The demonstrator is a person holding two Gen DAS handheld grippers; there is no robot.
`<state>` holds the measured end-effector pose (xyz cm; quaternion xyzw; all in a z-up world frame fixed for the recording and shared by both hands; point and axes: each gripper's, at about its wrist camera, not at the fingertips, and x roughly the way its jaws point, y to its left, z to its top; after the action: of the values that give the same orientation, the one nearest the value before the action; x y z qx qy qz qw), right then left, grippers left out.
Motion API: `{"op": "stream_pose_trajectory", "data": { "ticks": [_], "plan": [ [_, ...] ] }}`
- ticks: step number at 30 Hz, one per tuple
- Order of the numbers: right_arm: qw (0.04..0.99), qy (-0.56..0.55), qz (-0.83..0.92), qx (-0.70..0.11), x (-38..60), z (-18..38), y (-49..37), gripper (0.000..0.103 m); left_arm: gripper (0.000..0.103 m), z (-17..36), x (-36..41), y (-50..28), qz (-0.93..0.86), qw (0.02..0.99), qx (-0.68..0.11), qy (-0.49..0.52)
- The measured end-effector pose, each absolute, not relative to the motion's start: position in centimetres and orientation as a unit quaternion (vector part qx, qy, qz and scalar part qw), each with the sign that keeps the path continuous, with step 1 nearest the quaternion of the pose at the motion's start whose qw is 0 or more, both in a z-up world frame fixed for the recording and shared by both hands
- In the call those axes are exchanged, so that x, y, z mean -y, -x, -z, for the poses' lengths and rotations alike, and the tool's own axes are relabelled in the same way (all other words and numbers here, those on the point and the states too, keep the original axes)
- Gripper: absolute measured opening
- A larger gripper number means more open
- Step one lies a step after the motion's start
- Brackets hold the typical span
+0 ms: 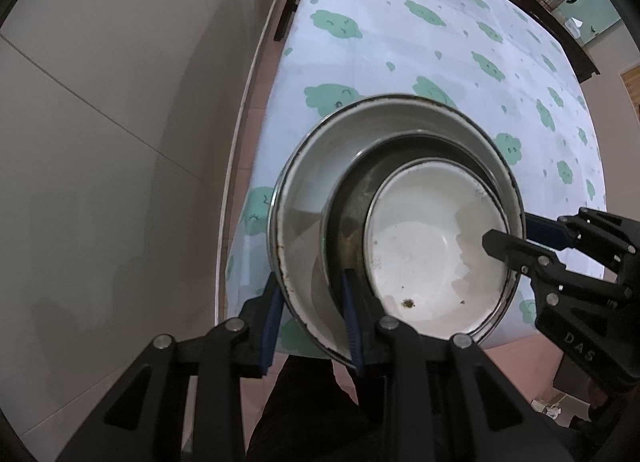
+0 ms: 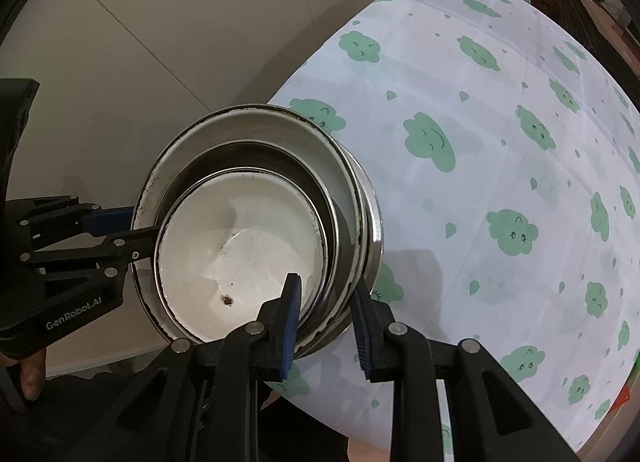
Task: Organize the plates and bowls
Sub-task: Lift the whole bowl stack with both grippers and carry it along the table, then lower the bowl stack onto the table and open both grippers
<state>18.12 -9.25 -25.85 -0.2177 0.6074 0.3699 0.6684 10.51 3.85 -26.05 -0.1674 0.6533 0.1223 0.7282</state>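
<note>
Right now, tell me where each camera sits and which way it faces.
Left wrist: on the left gripper, looking down at the nested bowls over the table edge; its fingers straddle the big bowl's wall; the right gripper enters at right.
Right wrist: on the right gripper, looking down on the bowls; the left gripper and a hand show at left.
Shared: bowls, cloud-print tablecloth, both grippers.

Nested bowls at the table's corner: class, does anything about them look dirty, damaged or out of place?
Yes. The innermost white bowl has a brown crusty spot on its floor, and the outer bowl shows dark chips along its rim. The stack also overhangs the table edge.
</note>
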Motion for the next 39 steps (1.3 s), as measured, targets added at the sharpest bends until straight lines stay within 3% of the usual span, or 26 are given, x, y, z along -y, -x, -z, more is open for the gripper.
{"op": "stream_pose_trajectory", "data": {
  "ticks": [39],
  "plan": [
    [0.686,0.206,-0.359,-0.598,9.64,26.05,-17.96,0.03,0.027,26.53,-4.32,-10.44,-0.106,0.734,-0.646,0.181]
  ]
}}
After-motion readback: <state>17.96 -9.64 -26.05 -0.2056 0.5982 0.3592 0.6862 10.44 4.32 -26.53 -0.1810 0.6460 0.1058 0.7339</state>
